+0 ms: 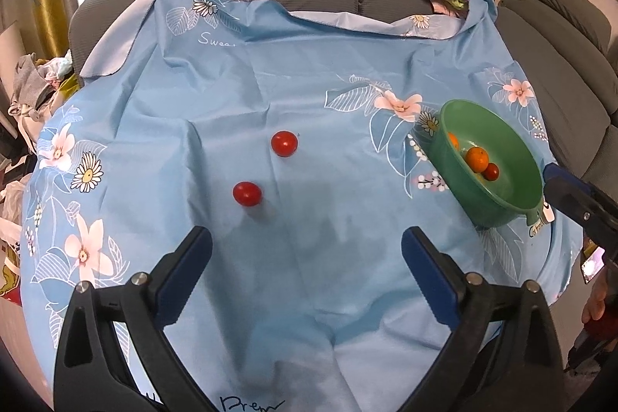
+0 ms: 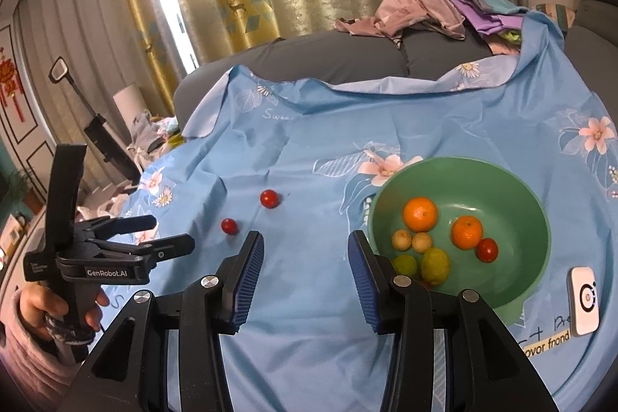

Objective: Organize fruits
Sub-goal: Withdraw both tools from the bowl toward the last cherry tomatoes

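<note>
**Both grippers empty over the cloth, two tomatoes outside the bowl**

Your left gripper point(image 1: 307, 267), black with blue ribbed pads, hangs with its jaws spread wide and nothing between them, only the light blue flowered cloth point(image 1: 239, 83) below. Your right gripper point(image 2: 306, 278), same build, has its jaws parted a narrower way, also holding nothing; its right finger sits just in front of the near-left rim of the round green plastic bowl point(image 2: 537, 230).

Landmark: the bowl, standing on the cloth.
- Inside it: two oranges point(image 2: 420, 214), one left of centre, the other right of it; a small red tomato point(image 2: 487, 250) touching the right-hand orange; two small pale round fruits point(image 2: 411, 241) side by side; two yellow-green fruits point(image 2: 435, 264) at the near wall.
- Left of it, well apart, on bare cloth: two loose red cherry tomatoes point(image 1: 284, 143), separate from each other, the nearer one point(image 1: 247, 193) further left.
- Right of it, near the front rim: a small white rectangular device point(image 2: 585, 300) lying flat.

Seen from the right wrist, your left hand point(image 2: 58, 307) grips its tool's handle far left of the bowl, fingers aimed towards the loose tomatoes.
</note>
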`<state>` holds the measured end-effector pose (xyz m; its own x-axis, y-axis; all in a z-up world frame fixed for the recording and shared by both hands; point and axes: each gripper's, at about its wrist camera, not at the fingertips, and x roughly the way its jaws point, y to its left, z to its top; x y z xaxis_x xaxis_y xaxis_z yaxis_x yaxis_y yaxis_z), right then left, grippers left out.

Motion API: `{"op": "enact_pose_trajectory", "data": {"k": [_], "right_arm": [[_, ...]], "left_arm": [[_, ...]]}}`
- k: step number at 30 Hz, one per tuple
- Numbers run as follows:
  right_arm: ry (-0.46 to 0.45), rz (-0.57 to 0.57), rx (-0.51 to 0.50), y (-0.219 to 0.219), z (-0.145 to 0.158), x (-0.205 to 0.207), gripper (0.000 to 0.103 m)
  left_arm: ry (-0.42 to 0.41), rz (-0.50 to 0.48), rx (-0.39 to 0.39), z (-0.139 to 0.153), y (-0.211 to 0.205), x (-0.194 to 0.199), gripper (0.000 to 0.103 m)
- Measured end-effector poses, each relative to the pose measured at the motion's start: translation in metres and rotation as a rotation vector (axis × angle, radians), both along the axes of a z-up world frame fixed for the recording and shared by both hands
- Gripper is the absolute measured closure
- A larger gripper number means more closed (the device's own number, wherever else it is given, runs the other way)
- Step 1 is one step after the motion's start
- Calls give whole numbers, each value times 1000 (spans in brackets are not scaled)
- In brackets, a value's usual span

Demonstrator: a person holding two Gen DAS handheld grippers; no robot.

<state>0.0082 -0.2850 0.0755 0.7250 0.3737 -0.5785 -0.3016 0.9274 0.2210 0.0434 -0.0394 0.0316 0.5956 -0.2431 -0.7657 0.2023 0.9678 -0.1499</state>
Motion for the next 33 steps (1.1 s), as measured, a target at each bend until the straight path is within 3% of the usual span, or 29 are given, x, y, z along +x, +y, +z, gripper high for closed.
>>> {"op": "enact_pose_trajectory", "data": {"k": [33], "right_arm": [[28,109,-29,54,-10,29,57]], "left_arm": [[7,33,5,-16,34,22,4]]}}
